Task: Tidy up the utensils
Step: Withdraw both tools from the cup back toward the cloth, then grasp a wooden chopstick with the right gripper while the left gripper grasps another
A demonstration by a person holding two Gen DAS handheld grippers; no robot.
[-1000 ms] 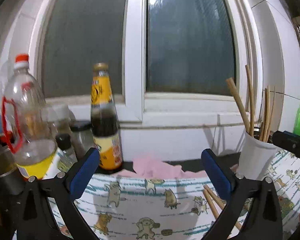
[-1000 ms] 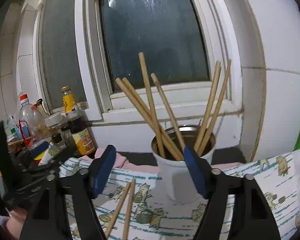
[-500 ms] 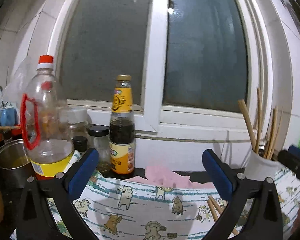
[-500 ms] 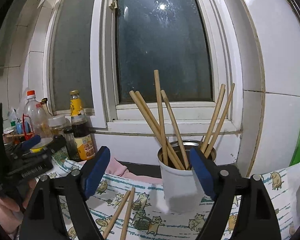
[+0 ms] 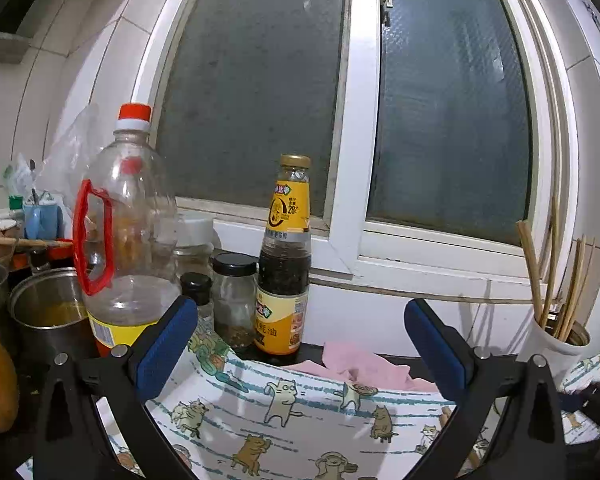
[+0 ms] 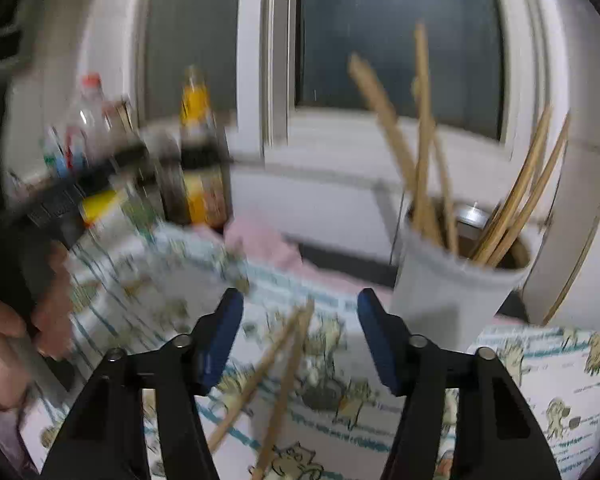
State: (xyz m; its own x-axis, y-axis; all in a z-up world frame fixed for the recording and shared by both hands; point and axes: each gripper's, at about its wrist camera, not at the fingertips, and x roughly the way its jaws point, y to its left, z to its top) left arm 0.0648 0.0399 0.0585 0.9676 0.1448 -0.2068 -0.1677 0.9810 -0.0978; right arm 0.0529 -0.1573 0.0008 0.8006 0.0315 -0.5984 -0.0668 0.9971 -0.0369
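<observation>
Two loose wooden chopsticks [image 6: 284,360] lie side by side on the cat-print cloth [image 6: 560,380]. My right gripper [image 6: 300,308] hangs tilted down just above them; its jaws are closing, the sticks' far ends sit in the gap, and the pads touch nothing. To the right stands a white cup [image 6: 452,292] holding several upright chopsticks [image 6: 420,140]. My left gripper [image 5: 300,312] is open and empty above the cloth [image 5: 300,420], facing the window. The cup [image 5: 548,344] is at its far right. The right wrist view is motion-blurred.
Along the sill on the left stand an oil bottle [image 5: 124,240], a sauce bottle [image 5: 284,272], glass jars [image 5: 234,292] and a metal pot [image 5: 44,308]. A pink rag [image 5: 360,364] lies behind the cloth. A hand [image 6: 4,320] holds the left gripper.
My right gripper has dropped toward the two loose chopsticks and its jaws have narrowed. The left gripper has shifted and rolled a little; the bottles now sit nearer its centre.
</observation>
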